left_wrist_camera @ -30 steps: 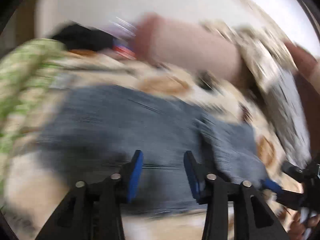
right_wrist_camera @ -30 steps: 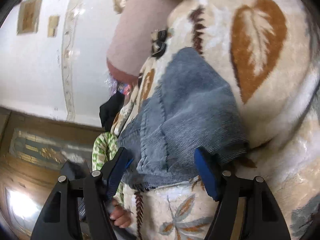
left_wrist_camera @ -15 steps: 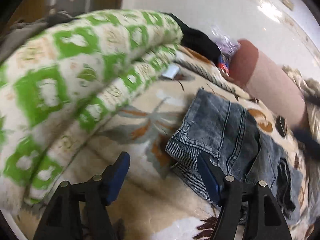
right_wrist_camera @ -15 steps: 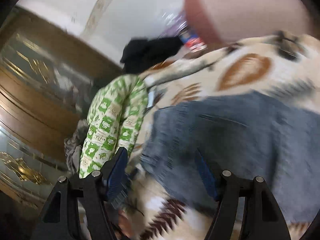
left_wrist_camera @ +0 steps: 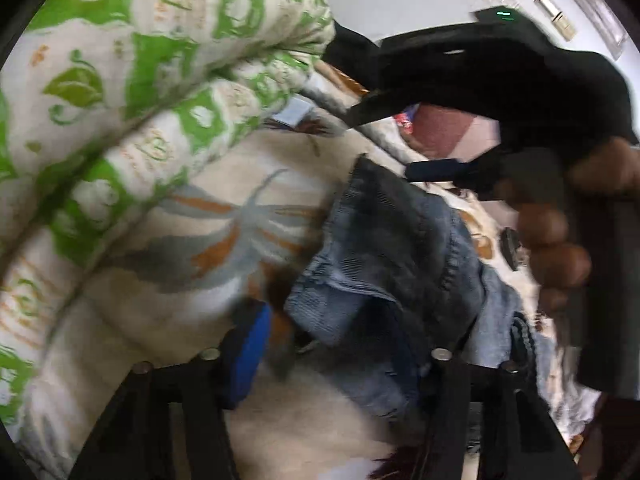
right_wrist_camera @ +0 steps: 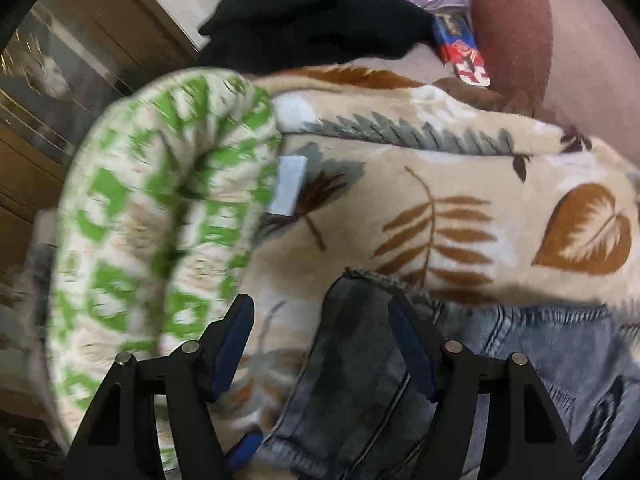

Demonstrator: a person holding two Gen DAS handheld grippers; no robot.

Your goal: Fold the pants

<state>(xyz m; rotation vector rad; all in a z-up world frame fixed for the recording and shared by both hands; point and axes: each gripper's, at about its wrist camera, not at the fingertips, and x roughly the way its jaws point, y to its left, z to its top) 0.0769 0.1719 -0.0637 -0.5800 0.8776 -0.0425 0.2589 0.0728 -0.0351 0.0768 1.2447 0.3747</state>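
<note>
Grey-blue denim pants [left_wrist_camera: 392,248] lie crumpled on a cream leaf-print blanket [left_wrist_camera: 180,280]. My left gripper [left_wrist_camera: 332,356] points down at their near corner and its jaws are closing. That corner sits between them, the left blue pad still clear of the cloth and the right finger hidden by denim. My right gripper [right_wrist_camera: 324,348] stands open over a dark hem corner of the pants [right_wrist_camera: 356,360], which lies between its fingers untouched. In the left wrist view a hand [left_wrist_camera: 552,248] holds the right gripper above the pants, one of its fingers [left_wrist_camera: 440,170] over the far hem.
A rolled green-and-white quilt [right_wrist_camera: 160,200] lies just left of the pants. At the back sit a black garment [right_wrist_camera: 320,20], a pink bolster [right_wrist_camera: 516,28] and a red-blue packet [right_wrist_camera: 464,56]. A small white tag [right_wrist_camera: 290,190] rests on the blanket [right_wrist_camera: 440,184]. A wooden cabinet [right_wrist_camera: 60,80] stands far left.
The left jaws have narrowed and come nearer the pants' corner. The right gripper swung across to the hem end by the quilt and now shows in the left wrist view.
</note>
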